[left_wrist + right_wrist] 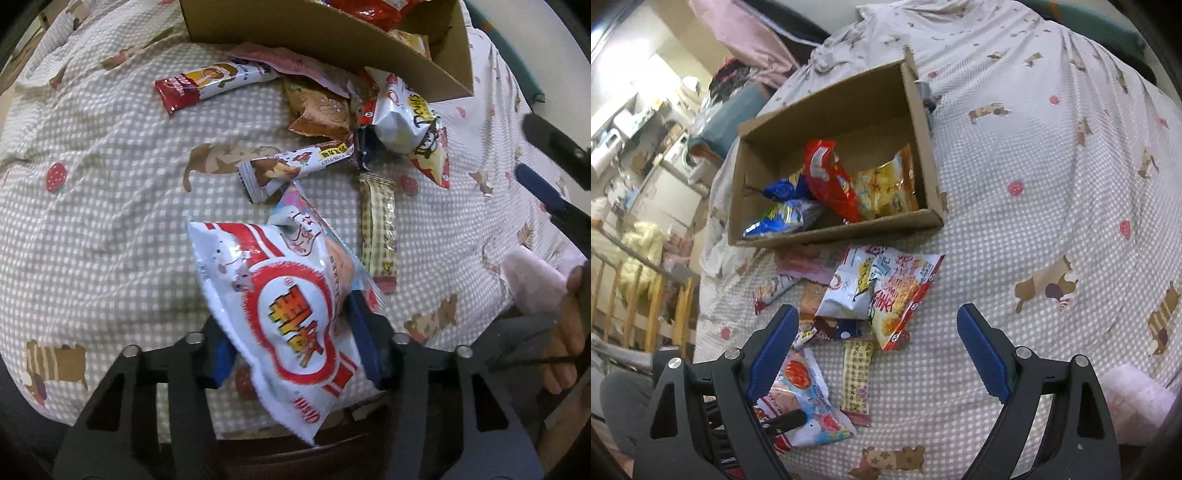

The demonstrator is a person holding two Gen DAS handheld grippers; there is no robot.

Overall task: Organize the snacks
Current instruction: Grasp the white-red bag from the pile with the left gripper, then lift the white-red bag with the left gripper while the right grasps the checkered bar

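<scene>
Left gripper [291, 354] pinches white-red snack bag [280, 295]; right gripper [877, 354], spread empty, hovers above snacks.

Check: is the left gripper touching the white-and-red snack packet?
Touching. The left wrist view shows the left gripper with both blue fingers pressed against the white-and-red snack packet.

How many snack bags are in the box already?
4 showing in the box: a red bag in the middle, a yellow bag right of it, two blue bags left. More may hide underneath.
</scene>
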